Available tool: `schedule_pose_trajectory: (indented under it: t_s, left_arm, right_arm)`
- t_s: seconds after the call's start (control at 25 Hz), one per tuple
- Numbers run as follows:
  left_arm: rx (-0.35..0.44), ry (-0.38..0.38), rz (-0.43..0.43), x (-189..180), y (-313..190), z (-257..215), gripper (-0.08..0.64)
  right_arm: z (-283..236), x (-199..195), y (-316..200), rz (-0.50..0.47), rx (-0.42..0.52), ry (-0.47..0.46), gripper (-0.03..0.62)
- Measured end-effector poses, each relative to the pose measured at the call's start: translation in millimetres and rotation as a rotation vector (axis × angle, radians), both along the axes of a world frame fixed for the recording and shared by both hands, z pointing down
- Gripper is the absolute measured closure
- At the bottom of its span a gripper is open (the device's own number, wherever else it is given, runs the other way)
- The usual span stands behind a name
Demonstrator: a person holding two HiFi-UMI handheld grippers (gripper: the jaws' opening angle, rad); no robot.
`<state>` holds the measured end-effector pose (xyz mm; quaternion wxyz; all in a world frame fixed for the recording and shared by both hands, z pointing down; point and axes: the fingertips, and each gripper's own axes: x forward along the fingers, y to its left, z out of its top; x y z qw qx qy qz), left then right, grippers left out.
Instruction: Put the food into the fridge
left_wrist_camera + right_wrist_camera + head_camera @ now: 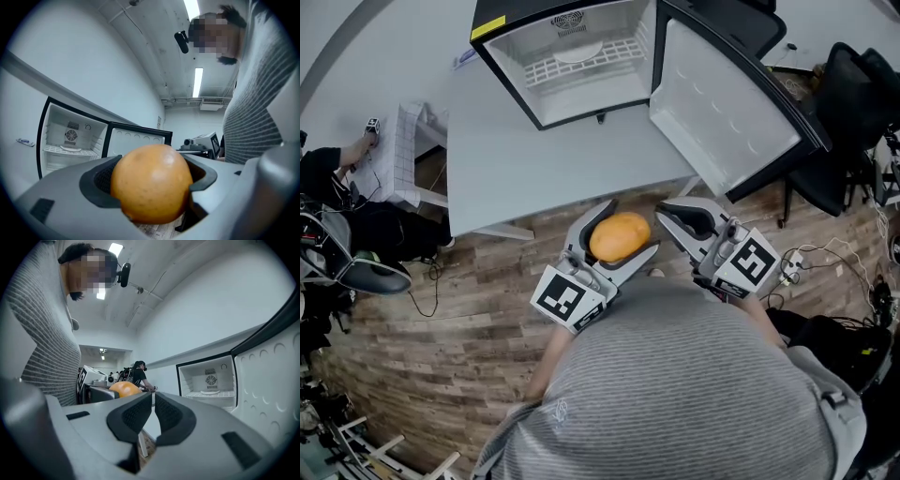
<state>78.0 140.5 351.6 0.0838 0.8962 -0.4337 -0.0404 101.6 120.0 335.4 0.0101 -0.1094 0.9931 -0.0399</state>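
Note:
An orange, round fruit [620, 236] sits between the jaws of my left gripper [616, 238], which is shut on it just off the table's near edge. In the left gripper view the fruit [152, 183] fills the space between the dark pads. My right gripper [678, 217] is beside it on the right, shut with nothing in it; its pads [136, 414] almost touch. The small fridge [572, 56] stands on the white table [534, 159] with its door [727, 108] swung wide to the right. A white plate [581, 52] lies on its wire shelf.
A black office chair [853, 103] and cables lie at the right on the wooden floor. At the left are a white rack [398, 155], dark bags and a person's hand. Another person [137, 376] stands far off in the right gripper view.

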Motion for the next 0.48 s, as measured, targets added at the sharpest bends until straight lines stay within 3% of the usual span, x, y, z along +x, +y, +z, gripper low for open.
schedule_pose_trajectory:
  t_s: [0.48]
  left_arm:
    - [-0.007,0.0,0.01,23.0,-9.5,2.7,0.17]
  right_arm:
    - [3.6,17.8,-7.5,0.003,0.012,0.003,0.58]
